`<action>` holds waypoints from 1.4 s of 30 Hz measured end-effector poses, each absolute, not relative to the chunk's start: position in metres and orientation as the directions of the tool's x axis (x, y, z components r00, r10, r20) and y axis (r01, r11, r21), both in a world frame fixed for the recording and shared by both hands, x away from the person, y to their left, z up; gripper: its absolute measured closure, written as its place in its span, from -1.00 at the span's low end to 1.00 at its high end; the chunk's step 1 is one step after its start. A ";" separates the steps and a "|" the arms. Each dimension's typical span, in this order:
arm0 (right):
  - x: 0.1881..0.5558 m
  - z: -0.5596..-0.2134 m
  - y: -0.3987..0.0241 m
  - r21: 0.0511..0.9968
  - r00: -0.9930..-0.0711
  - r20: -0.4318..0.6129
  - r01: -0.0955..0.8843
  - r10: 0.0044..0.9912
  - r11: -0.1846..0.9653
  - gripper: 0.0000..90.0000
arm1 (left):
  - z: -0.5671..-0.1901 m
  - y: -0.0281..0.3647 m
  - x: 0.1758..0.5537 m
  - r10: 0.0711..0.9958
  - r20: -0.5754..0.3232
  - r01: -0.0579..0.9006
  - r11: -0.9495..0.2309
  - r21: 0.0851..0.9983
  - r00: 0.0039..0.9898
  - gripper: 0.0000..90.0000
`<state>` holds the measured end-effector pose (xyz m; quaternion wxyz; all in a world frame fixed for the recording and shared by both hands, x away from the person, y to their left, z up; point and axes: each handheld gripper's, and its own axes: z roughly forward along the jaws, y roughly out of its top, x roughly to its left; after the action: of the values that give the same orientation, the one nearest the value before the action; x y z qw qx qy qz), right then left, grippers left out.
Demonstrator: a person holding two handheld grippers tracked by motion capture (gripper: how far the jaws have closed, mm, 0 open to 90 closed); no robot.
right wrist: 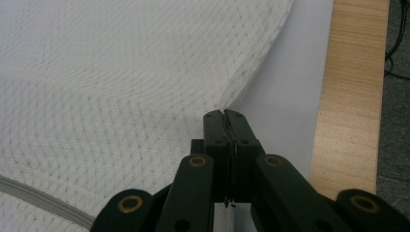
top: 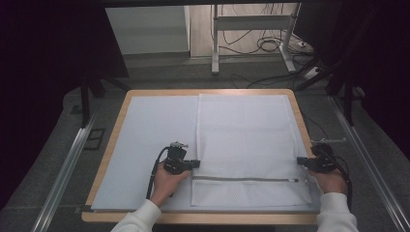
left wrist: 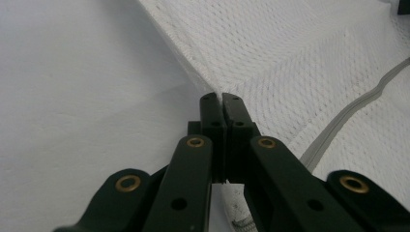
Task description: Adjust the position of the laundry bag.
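Tongs L [top: 194,163] & R [top: 300,161] both clenched on mesh bag [top: 246,130] side edges, flat on bench [top: 115,140]; fold/lift not begun.

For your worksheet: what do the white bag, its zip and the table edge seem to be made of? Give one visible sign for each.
White bag: apparently synthetic mesh fabric, matt; a fine net weave shows in both gripper views.
Zip: grey tape, probably woven fabric; too small to tell the teeth.
Table edge: looks like light wood or wood veneer, matt, with visible grain.
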<state>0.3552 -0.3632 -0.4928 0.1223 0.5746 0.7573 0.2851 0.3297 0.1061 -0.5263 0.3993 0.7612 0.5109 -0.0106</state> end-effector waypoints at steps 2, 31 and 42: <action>0.355 -0.493 -0.363 0.574 -0.313 0.149 0.800 0.938 0.175 0.94 | -0.526 0.108 0.330 0.770 -0.427 0.787 -0.154 0.597 0.474 0.99; 0.354 -0.492 -0.348 0.588 -0.365 0.153 0.781 0.919 0.212 0.94 | -0.526 0.127 0.326 0.781 -0.428 0.795 -0.138 0.590 0.454 0.99; 0.354 -0.492 -0.341 0.592 -0.385 0.147 0.772 0.911 0.231 0.94 | -0.527 0.135 0.325 0.786 -0.427 0.796 -0.132 0.590 0.446 0.99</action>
<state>0.3540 -0.3407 -0.4916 0.1157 0.5424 0.7759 0.3007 0.3254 0.1348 -0.5265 0.3967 0.7522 0.5261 -0.0062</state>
